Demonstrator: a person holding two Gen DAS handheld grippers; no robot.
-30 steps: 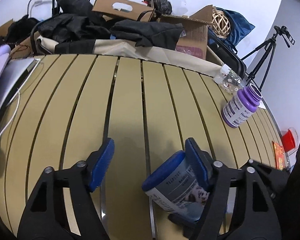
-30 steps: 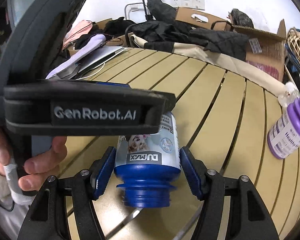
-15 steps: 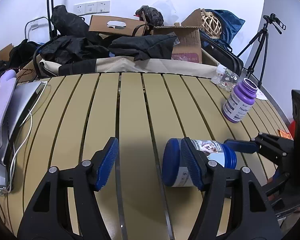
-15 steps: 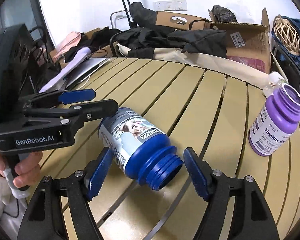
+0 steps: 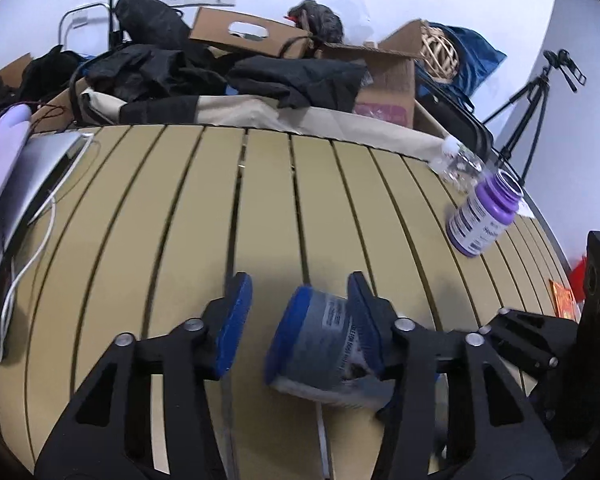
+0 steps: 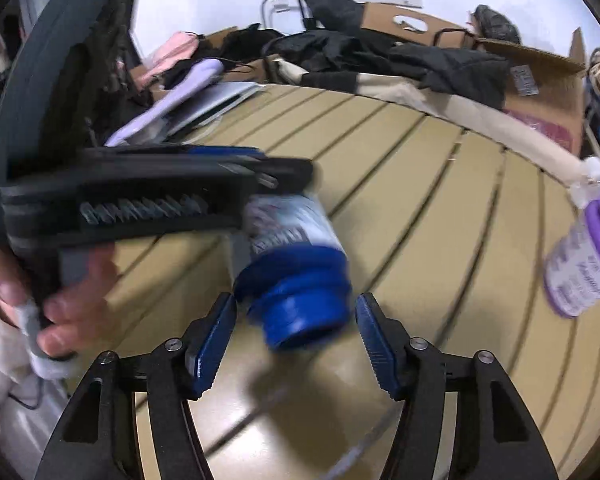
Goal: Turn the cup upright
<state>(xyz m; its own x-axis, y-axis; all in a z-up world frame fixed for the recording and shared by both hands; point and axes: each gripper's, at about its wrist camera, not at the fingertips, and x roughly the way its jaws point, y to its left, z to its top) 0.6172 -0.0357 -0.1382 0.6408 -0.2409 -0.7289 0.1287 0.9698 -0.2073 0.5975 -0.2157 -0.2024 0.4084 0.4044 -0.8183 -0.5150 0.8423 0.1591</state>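
The cup is a blue bottle with a pale label (image 5: pixel 322 346), lying on its side on the slatted tan table (image 5: pixel 260 208). My left gripper (image 5: pixel 300 320) is open; the bottle lies between its fingers, close against the right finger (image 5: pixel 362 316). In the right wrist view the bottle (image 6: pixel 296 268) points its blue neck toward the camera, between the fingers of my open right gripper (image 6: pixel 296 340). The left gripper's body (image 6: pixel 140 196) crosses that view from the left and hides the bottle's far end. Both views are blurred by motion.
A purple bottle (image 5: pixel 484 216) stands upright at the table's right side, also in the right wrist view (image 6: pixel 584 260). A clear plastic bottle (image 5: pixel 458 164) lies behind it. A laptop and cable (image 5: pixel 40 176) sit at the left. Bags, clothes and cardboard boxes (image 5: pixel 260 64) line the far edge.
The bottle has swung round on the table, its base now toward the left camera. The left gripper has moved in over it again. Both grippers stay open.
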